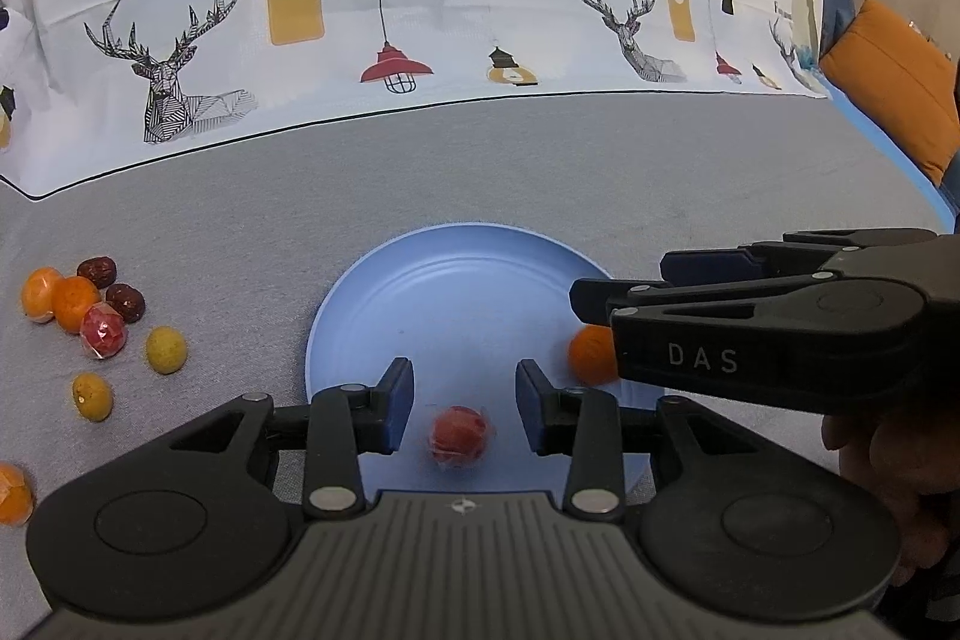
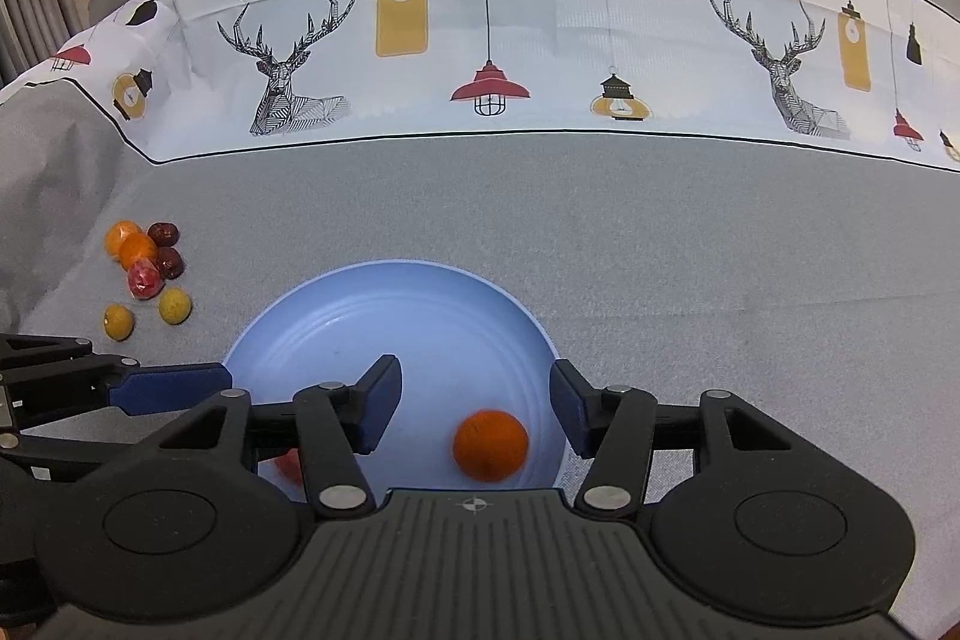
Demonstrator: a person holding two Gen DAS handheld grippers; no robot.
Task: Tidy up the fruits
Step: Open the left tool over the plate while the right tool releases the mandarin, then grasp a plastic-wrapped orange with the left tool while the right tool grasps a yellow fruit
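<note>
A light blue plate point(image 1: 456, 292) point(image 2: 390, 316) lies on the grey cloth. On its near part rests a red wrapped fruit point(image 1: 459, 439); my left gripper point(image 1: 463, 388) stands open over it, with the pads clear on both sides. An orange point(image 2: 491, 445) point(image 1: 591, 355) sits on the plate's right part, under my open right gripper point(image 2: 474, 382), whose pads do not touch it. In the left wrist view the right gripper point(image 1: 624, 280) reaches in from the right. In the right wrist view a blue finger point(image 2: 174, 391) of the left gripper shows at the left.
Several loose fruits point(image 1: 103, 331) point(image 2: 144, 262) lie in a cluster left of the plate: oranges, dark red dates, yellow ones and a red wrapped one. Another orange fruit point(image 1: 12, 493) lies at the left edge. A printed cloth band point(image 1: 384, 39) crosses behind. An orange cushion point(image 1: 894, 75) is far right.
</note>
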